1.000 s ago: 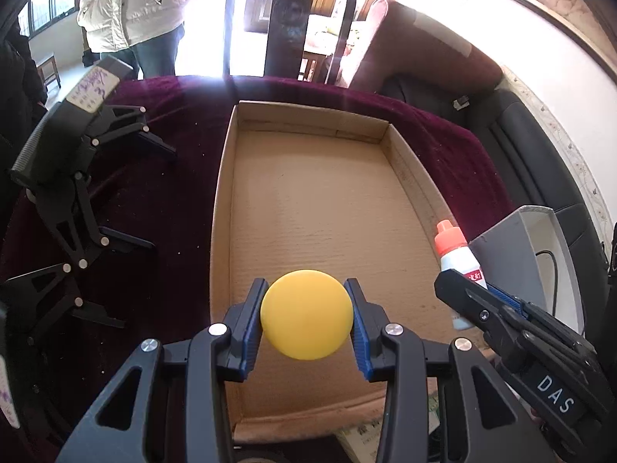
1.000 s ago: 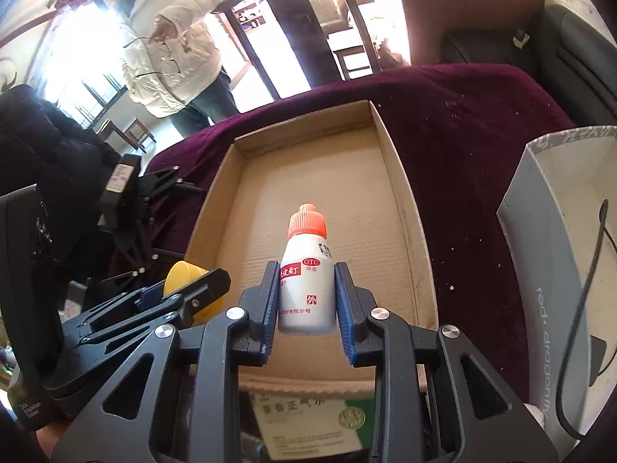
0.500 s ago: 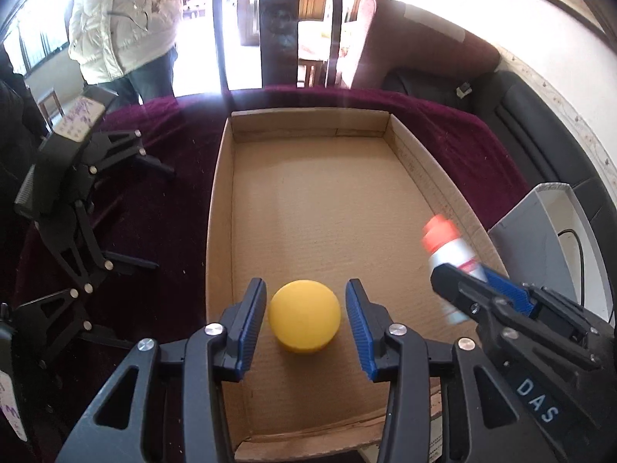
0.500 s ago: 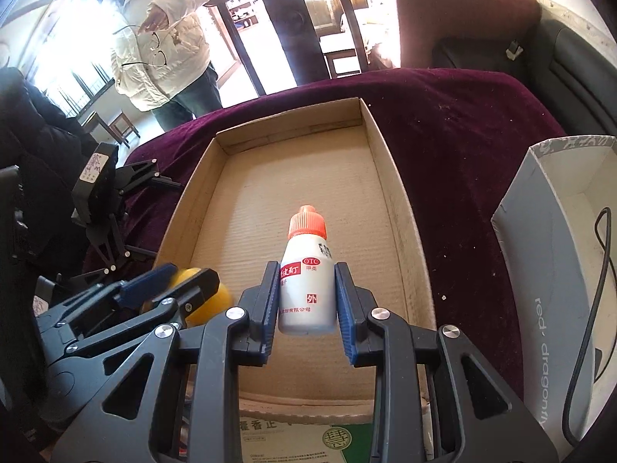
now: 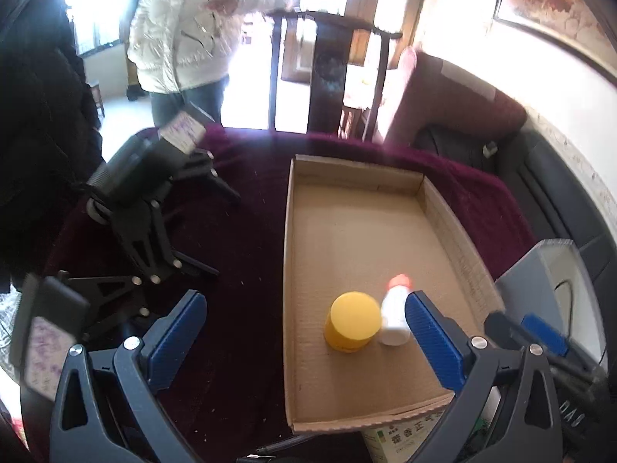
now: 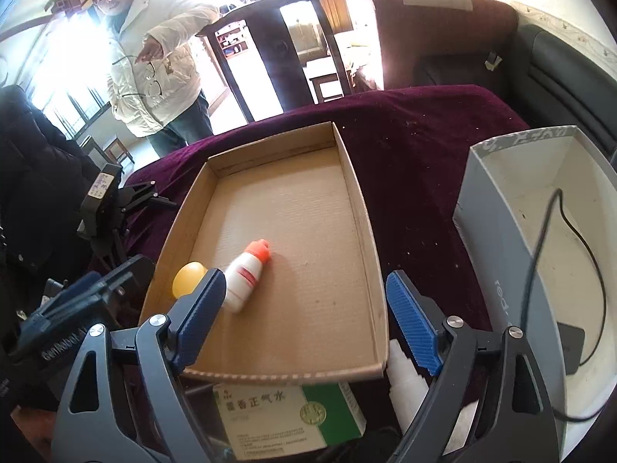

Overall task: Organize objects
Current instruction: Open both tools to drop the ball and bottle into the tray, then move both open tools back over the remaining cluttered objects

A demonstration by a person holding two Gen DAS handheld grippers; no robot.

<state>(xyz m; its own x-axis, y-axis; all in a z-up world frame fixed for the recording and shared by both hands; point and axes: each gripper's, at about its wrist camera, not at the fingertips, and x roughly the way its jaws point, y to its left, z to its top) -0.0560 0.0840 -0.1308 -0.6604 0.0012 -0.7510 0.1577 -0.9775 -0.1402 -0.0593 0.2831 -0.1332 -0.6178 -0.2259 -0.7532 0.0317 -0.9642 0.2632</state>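
Two smooth containers (image 5: 351,323) (image 6: 246,276) on corrugated cardboard (image 5: 362,231)

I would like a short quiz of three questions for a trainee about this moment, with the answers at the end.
1. True or false: the white bottle with the orange cap stands upright in the cardboard tray.
2. Which is shut on something: A the left gripper, B the right gripper, C neither?
3. Fill in: the yellow container sits ___ the tray.

Key:
1. False; it lies on its side.
2. C; both sets of jaws have just been opening and hold nothing.
3. Inside.
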